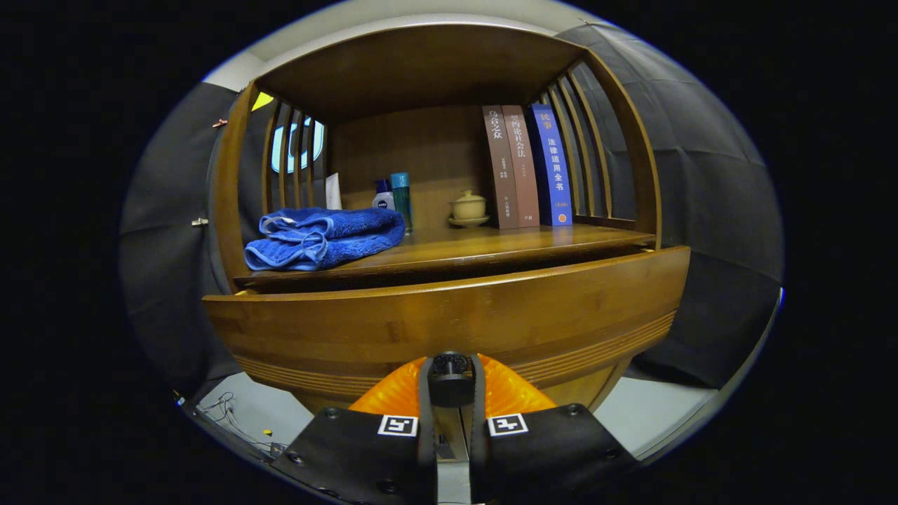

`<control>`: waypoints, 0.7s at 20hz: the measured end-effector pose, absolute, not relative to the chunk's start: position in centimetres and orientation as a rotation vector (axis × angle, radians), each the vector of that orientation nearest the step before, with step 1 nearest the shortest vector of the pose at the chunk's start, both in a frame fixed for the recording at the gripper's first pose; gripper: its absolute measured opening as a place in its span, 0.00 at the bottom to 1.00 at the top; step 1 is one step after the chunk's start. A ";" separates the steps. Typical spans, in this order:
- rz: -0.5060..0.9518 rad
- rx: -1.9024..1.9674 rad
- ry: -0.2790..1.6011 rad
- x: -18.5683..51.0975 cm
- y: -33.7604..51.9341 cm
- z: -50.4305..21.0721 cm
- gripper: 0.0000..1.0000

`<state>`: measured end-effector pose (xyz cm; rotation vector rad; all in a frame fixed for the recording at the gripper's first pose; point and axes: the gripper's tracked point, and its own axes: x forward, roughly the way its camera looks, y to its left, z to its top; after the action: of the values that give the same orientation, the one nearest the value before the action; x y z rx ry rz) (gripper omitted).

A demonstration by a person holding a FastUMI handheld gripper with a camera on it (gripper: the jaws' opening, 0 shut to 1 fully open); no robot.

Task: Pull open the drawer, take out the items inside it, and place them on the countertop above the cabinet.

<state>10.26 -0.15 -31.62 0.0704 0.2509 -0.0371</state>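
Wooden cabinet [435, 70] with countertop [491, 245]; drawer [449, 315] pulled slightly out beneath it; folded blue towel [323, 237], three books [526, 165], bottles [394, 196], lidded cup [468, 207] above; gripper [451, 382] closed narrowly on drawer knob [450, 366].

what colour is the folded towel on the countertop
Blue, clear in the gripper view: the towel lies on the countertop; gripper fingers clamp the drawer knob.

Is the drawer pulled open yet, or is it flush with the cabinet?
Partly open. The drawer front stands forward of the countertop edge, with a dark gap between them. The claw is shut on the drawer knob.
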 end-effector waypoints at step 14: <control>-0.025 0.060 0.252 3.1 -0.3 -31.4 0.21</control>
<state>3.14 -0.34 -31.40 0.0603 0.2524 -0.0247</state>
